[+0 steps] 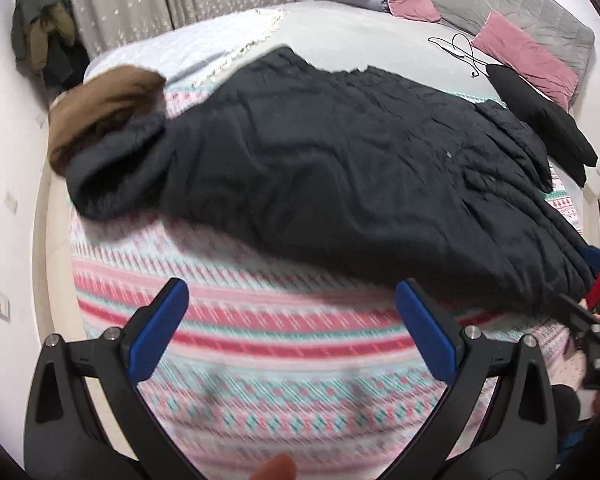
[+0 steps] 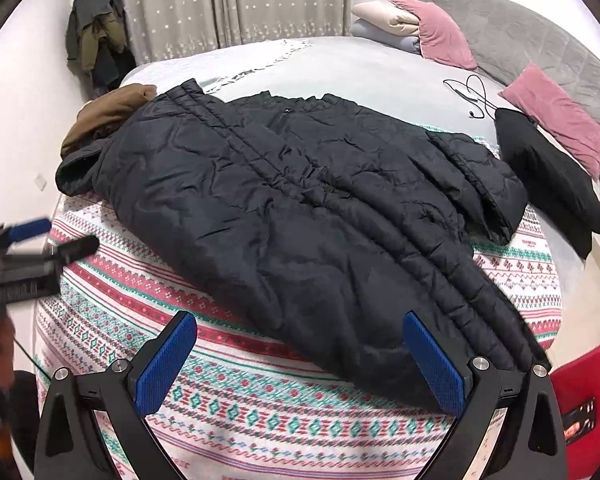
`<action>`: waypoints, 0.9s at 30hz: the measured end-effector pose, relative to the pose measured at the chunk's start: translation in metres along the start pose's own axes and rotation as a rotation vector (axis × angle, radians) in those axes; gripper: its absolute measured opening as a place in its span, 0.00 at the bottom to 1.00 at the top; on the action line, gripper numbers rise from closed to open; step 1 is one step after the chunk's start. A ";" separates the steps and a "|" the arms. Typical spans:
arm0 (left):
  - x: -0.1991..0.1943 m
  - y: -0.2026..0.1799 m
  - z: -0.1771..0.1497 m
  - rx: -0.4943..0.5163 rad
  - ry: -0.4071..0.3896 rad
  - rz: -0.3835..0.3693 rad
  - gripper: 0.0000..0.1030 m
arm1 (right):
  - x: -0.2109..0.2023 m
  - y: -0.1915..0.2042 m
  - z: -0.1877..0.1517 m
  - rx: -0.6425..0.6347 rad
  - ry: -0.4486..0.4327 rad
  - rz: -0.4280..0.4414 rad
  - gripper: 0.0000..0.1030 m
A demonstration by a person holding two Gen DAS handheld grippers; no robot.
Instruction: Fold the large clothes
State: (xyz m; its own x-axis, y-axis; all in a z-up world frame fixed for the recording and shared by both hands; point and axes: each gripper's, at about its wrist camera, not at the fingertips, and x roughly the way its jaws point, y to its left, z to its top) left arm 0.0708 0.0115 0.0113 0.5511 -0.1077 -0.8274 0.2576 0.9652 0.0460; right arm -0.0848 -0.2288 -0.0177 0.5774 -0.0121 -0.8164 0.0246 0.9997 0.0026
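A long black quilted coat [image 2: 300, 208] lies spread flat across the patterned blanket [image 2: 260, 412] on the bed, hood toward the left, hem toward the lower right. The same coat [image 1: 340, 168] fills the middle of the left wrist view, blurred. My left gripper [image 1: 292, 300] is open above the blanket, just short of the coat's near edge. My right gripper [image 2: 300, 336] is open too, with the coat's lower edge between and beyond its blue pads [image 2: 434, 364]. The left gripper [image 2: 28, 236] shows at the left edge of the right wrist view.
A brown garment [image 2: 104, 116] lies by the hood. A folded black garment [image 2: 548, 176], pink pillows [image 2: 560, 116], a cable [image 2: 474, 94] and stacked bedding [image 2: 384, 20] sit toward the headboard. Coats hang [image 2: 96, 40] by the curtain. Something red [image 2: 580, 392] sits at the bed's lower right.
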 end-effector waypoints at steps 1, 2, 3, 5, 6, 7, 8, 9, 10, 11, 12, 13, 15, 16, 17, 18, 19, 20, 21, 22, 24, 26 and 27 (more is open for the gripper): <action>0.003 0.004 0.008 0.017 -0.005 0.007 1.00 | 0.000 -0.006 0.002 0.002 0.001 0.013 1.00; 0.007 0.009 0.016 0.031 -0.010 0.012 1.00 | 0.000 -0.013 0.004 0.008 0.005 0.028 1.00; 0.011 0.014 0.026 0.043 -0.020 0.017 1.00 | 0.001 -0.022 0.007 0.023 0.011 0.040 1.00; 0.019 0.022 0.044 0.059 -0.033 0.019 1.00 | 0.003 -0.035 0.010 0.048 0.023 0.045 1.00; 0.024 0.027 0.056 0.065 -0.041 0.012 1.00 | 0.006 -0.041 0.013 0.058 0.032 0.046 1.00; 0.028 0.031 0.064 0.070 -0.047 -0.001 1.00 | 0.010 -0.047 0.015 0.066 0.044 0.044 1.00; 0.035 0.035 0.077 0.075 -0.056 -0.024 1.00 | 0.014 -0.052 0.018 0.069 0.056 0.043 1.00; 0.040 0.038 0.086 0.079 -0.060 -0.043 1.00 | 0.019 -0.057 0.021 0.071 0.076 0.040 1.00; 0.046 0.040 0.095 0.083 -0.063 -0.060 1.00 | 0.023 -0.059 0.023 0.073 0.088 0.045 1.00; 0.053 0.042 0.104 0.087 -0.061 -0.080 1.00 | 0.026 -0.061 0.026 0.073 0.098 0.053 1.00; 0.062 0.043 0.112 0.090 -0.052 -0.099 1.00 | 0.031 -0.064 0.028 0.072 0.107 0.062 1.00; 0.068 0.043 0.119 0.090 -0.045 -0.112 1.00 | 0.034 -0.065 0.030 0.072 0.113 0.065 1.00; 0.089 0.045 0.132 0.080 -0.010 -0.168 0.98 | 0.041 -0.067 0.032 0.069 0.123 0.066 1.00; 0.100 0.046 0.136 0.069 0.013 -0.203 0.93 | 0.045 -0.068 0.033 0.067 0.130 0.066 1.00; 0.108 0.046 0.138 0.064 0.029 -0.220 0.90 | 0.049 -0.068 0.033 0.066 0.138 0.066 1.00; 0.117 0.045 0.139 0.056 0.050 -0.233 0.80 | 0.052 -0.068 0.033 0.066 0.145 0.067 1.00; 0.121 0.045 0.139 0.054 0.053 -0.231 0.64 | 0.057 -0.069 0.032 0.071 0.156 0.071 1.00; 0.121 0.045 0.139 0.056 0.051 -0.226 0.55 | 0.059 -0.070 0.031 0.075 0.162 0.073 1.00; 0.119 0.044 0.137 0.060 0.048 -0.224 0.35 | 0.061 -0.071 0.031 0.079 0.167 0.076 1.00; 0.115 0.045 0.134 0.056 0.045 -0.242 0.21 | 0.063 -0.072 0.029 0.086 0.173 0.081 1.00; 0.100 0.048 0.127 0.048 0.023 -0.278 0.12 | 0.064 -0.074 0.027 0.095 0.180 0.084 1.00; 0.080 0.050 0.118 0.075 -0.010 -0.282 0.09 | 0.063 -0.075 0.027 0.100 0.180 0.086 1.00; 0.067 0.052 0.110 0.089 -0.027 -0.290 0.08 | 0.061 -0.075 0.027 0.101 0.178 0.085 1.00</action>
State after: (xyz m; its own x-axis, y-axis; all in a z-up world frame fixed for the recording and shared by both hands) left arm 0.2085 0.0283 0.0198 0.4651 -0.3837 -0.7978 0.4756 0.8684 -0.1404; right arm -0.0296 -0.3050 -0.0524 0.4277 0.0852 -0.8999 0.0683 0.9897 0.1262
